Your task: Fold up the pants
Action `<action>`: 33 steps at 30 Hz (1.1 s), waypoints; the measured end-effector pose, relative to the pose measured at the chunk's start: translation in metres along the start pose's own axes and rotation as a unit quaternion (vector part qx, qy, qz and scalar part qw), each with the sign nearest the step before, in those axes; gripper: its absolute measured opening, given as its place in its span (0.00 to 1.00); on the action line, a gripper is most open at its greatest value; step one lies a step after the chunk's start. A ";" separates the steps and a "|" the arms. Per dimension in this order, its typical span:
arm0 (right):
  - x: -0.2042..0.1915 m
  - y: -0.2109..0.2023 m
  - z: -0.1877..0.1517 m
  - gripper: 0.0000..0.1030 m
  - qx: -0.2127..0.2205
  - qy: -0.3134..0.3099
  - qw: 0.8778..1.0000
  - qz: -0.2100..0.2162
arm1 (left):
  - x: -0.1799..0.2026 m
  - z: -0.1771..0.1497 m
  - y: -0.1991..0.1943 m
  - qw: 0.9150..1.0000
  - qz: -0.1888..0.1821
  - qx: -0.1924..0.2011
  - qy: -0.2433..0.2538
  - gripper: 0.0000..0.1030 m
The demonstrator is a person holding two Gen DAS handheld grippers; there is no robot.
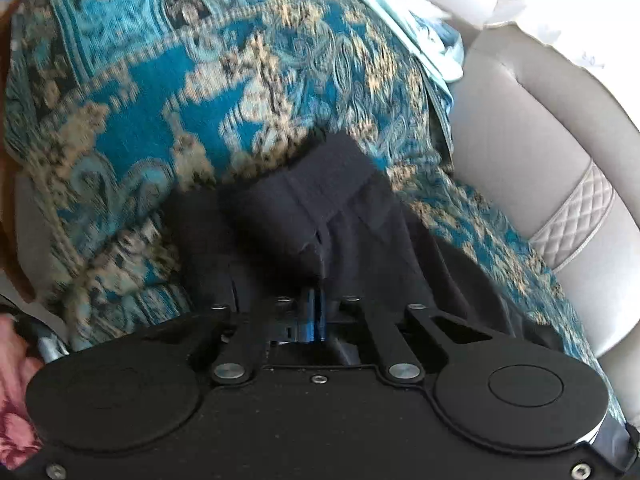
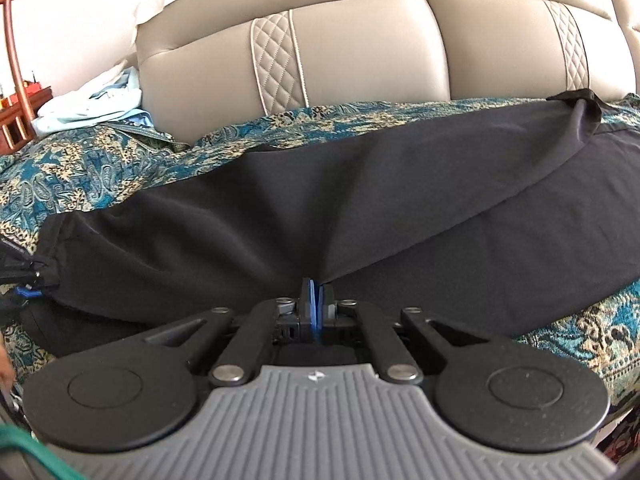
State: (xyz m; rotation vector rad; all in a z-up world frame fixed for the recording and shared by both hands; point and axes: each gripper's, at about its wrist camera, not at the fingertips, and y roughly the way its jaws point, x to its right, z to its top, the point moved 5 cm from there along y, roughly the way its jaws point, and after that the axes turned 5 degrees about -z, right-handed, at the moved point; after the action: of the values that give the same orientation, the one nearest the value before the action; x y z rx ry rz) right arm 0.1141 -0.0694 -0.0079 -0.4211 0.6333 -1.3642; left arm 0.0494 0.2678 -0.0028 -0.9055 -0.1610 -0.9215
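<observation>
Left gripper [image 1: 318, 280] fingers pinch black pants [image 1: 320, 208] over a patterned blanket [image 1: 200, 80].

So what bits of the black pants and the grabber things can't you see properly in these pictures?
- Left wrist view: the left hand-held gripper is shut on the black pants; bunched cloth hides its fingertips.
- Left wrist view: the patterned blue cover is blurred.
- Right wrist view: the pants' right end runs off the picture edge.
- Right wrist view: the right hand-held gripper is shut on a pants fold; the pinched edge is hidden.
</observation>
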 end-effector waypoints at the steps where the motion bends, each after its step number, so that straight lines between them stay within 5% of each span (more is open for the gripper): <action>1: -0.001 -0.002 0.000 0.03 0.003 -0.003 1.000 0.003 | 0.003 0.002 -0.008 1.000 0.000 0.016 0.010 0.02; 7: -0.009 -0.011 -0.007 0.03 0.003 -0.022 1.000 0.018 | 0.014 0.002 -0.043 0.992 0.029 0.075 0.099 0.02; 13: -0.019 -0.021 -0.026 0.03 -0.009 -0.032 0.999 0.037 | -0.010 -0.008 -0.024 0.991 0.097 0.034 0.089 0.03; 18: -0.017 -0.020 -0.036 0.11 0.001 -0.025 0.999 0.035 | -0.018 -0.019 -0.014 0.989 0.116 0.020 0.094 0.03; 20: -0.012 -0.016 -0.034 0.17 0.014 -0.014 1.000 0.021 | -0.016 -0.020 -0.011 0.988 0.121 0.019 0.097 0.03; 21: -0.008 -0.013 -0.032 0.28 0.023 -0.008 1.000 0.012 | -0.016 -0.021 -0.010 0.988 0.122 0.017 0.094 0.04; 33: 0.087 0.017 0.007 0.29 0.089 0.083 0.986 -0.115 | -0.017 -0.023 -0.008 0.986 0.126 0.013 0.106 0.05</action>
State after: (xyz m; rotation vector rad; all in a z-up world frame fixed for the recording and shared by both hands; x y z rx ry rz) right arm 0.1387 -0.1526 -0.0278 -0.2436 0.6059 -1.6743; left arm 0.0275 0.2587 -0.0207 -0.7773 0.1215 -0.7709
